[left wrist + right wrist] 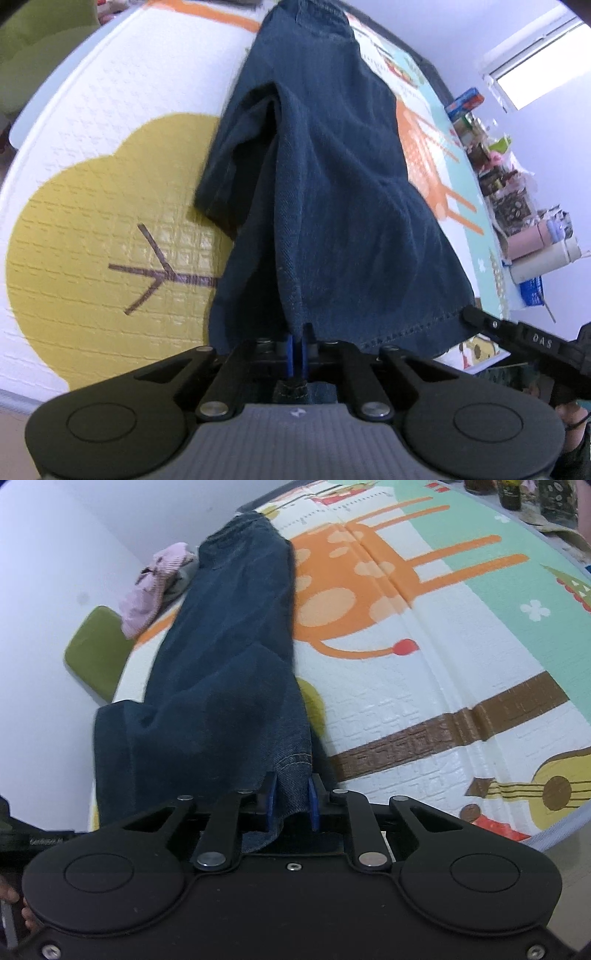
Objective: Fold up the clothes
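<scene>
Dark blue jeans [325, 177] lie lengthwise on a patterned play mat [110, 206], with the hem end lifted toward me. My left gripper [297, 350] is shut on the hem's left corner. My right gripper [291, 805] is shut on a bunched fold of the same hem, and the jeans [229, 664] stretch away from it toward the waistband at the far end. The right gripper also shows in the left wrist view [517, 332] at the hem's right corner.
A pink garment [155, 587] lies bunched by the waistband at the mat's far edge. A green cushion [98, 650] sits beside the mat near the wall. Boxes and clutter [517, 206] line the wall past the mat's other side.
</scene>
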A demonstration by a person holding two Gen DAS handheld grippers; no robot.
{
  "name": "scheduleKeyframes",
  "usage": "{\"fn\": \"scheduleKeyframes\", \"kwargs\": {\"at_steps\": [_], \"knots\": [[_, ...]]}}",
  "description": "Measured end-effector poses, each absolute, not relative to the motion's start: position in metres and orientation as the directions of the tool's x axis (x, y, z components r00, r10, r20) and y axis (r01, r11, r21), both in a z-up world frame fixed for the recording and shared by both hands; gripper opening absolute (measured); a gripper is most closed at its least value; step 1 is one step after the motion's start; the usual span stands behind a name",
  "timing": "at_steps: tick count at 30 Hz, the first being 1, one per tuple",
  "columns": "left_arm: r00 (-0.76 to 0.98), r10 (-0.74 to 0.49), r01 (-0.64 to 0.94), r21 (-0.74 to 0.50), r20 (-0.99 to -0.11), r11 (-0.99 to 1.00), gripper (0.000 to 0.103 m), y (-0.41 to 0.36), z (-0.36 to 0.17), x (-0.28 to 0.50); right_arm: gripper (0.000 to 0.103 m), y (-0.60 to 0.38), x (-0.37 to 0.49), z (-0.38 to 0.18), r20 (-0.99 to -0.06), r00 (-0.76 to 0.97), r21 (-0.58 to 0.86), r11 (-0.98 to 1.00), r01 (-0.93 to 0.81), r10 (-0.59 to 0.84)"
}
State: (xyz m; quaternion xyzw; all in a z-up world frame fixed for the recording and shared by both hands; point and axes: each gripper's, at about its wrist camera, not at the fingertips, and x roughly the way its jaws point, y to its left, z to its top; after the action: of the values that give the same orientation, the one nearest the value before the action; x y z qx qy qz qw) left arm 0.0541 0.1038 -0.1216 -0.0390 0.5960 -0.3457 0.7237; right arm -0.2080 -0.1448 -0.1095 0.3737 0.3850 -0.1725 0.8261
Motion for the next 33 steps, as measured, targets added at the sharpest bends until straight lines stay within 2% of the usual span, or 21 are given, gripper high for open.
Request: {"fn": "scheduleKeyframes", "kwargs": {"at_steps": [6, 13, 18, 20, 24, 27, 30, 33], "knots": [[0.056, -0.528, 0.461, -0.448, -0.847, 0.766, 0.005, 0.111, -0.119, 0.054, 0.016, -0.126, -0.208, -0.099, -0.791, 0.611, 0.467, 0.674, 0.573, 0.028], [0.049, -0.446, 0.417, -0.387, -0.894, 0.822, 0.006, 0.110, -0.146, 0.058, 0.017, -0.112, -0.204, -0.120, -0.857, 0.515, 0.370, 0.712, 0.597, 0.013], [0.043, -0.403, 0.427, -0.347, -0.914, 0.835, 0.015, 0.108, -0.154, 0.059, 0.023, -0.107, -0.200, -0.133, -0.901, 0.432, 0.273, 0.740, 0.614, -0.027], [0.051, -0.397, 0.425, -0.340, -0.916, 0.839, 0.020, 0.109, -0.151, 0.059, 0.029, -0.105, -0.199, -0.133, -0.914, 0.403, 0.231, 0.756, 0.613, -0.048], [0.074, -0.396, 0.418, -0.332, -0.915, 0.845, 0.019, 0.114, -0.138, 0.059, 0.034, -0.110, -0.204, -0.122, -0.911, 0.401, 0.199, 0.750, 0.631, -0.095], [0.133, -0.405, 0.437, -0.314, -0.904, 0.843, 0.019, 0.116, -0.119, 0.056, 0.034, -0.121, -0.211, -0.108, -0.885, 0.452, 0.243, 0.718, 0.652, -0.111], [0.141, -0.490, 0.485, -0.371, -0.860, 0.791, 0.019, 0.113, -0.102, 0.051, 0.034, -0.126, -0.210, -0.096, -0.847, 0.526, 0.323, 0.710, 0.626, -0.078], [0.112, -0.555, 0.540, -0.418, -0.824, 0.730, 0.019, 0.103, -0.095, 0.041, 0.022, -0.126, -0.203, -0.089, -0.812, 0.583, 0.394, 0.716, 0.576, -0.022]]}}
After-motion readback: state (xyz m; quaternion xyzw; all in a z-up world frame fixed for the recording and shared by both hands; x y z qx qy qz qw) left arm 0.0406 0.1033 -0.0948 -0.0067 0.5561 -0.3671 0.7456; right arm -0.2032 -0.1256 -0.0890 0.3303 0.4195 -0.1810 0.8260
